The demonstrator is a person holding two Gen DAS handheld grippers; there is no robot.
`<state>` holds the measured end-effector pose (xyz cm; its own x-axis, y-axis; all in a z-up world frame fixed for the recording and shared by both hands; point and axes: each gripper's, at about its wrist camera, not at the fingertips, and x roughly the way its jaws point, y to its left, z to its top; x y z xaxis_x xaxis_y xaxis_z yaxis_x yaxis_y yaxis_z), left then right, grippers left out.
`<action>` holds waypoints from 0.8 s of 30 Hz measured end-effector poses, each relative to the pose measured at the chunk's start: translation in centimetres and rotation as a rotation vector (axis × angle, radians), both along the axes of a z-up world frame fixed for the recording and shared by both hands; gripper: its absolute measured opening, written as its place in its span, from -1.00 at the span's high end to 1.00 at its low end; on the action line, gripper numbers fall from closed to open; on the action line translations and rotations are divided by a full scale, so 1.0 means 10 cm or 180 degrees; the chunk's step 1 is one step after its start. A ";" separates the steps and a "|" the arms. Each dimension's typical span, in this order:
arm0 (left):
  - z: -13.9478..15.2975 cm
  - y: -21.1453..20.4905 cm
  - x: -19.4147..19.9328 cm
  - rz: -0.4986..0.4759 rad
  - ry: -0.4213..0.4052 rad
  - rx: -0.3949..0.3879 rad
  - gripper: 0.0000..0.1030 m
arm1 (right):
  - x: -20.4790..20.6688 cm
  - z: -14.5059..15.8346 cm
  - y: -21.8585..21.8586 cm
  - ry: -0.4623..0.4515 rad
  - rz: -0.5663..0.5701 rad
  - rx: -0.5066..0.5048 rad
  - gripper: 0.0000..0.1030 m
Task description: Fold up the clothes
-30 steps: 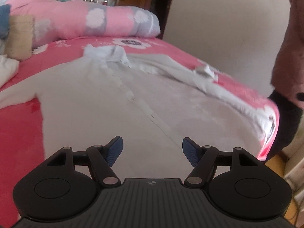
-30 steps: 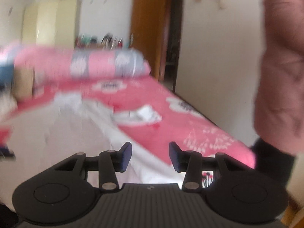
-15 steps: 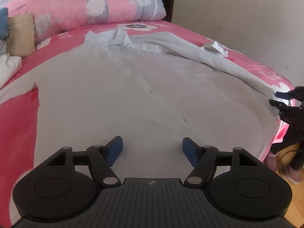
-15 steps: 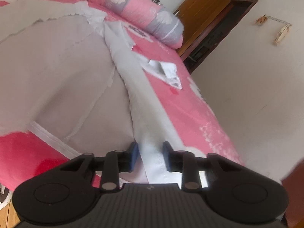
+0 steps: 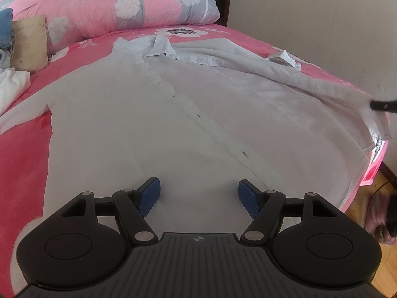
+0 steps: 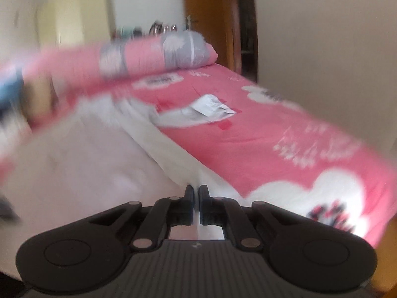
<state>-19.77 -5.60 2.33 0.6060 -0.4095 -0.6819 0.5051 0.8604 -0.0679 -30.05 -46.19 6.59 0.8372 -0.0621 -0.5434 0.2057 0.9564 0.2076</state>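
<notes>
Since a second ago the left gripper (image 5: 199, 195) has barely shifted — jaws wide and empty over the white shirt's (image 5: 139, 124) hem, its button line running away toward the collar. Right gripper (image 6: 196, 202) has dropped and just closed — pinching the shirt's right edge (image 6: 192, 173) at the bedside.

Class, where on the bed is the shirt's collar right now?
In the left wrist view the collar lies at the far end of the shirt, just below the rolled pink quilt.
</notes>
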 end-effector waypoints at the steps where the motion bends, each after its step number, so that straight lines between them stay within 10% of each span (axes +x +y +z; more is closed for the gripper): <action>1: 0.00 0.00 0.00 0.0003 0.0006 -0.0012 -0.38 | -0.02 0.03 -0.07 -0.0063 0.0021 0.0230 0.93; 12: -0.01 0.07 0.02 0.0014 0.0043 -0.0160 -0.41 | 0.08 0.17 -0.28 -0.0470 0.0513 0.2100 0.93; 24: 0.00 0.28 0.05 -0.0002 0.0192 -0.0540 -0.41 | 0.69 0.25 1.09 0.0024 0.1772 0.1800 0.92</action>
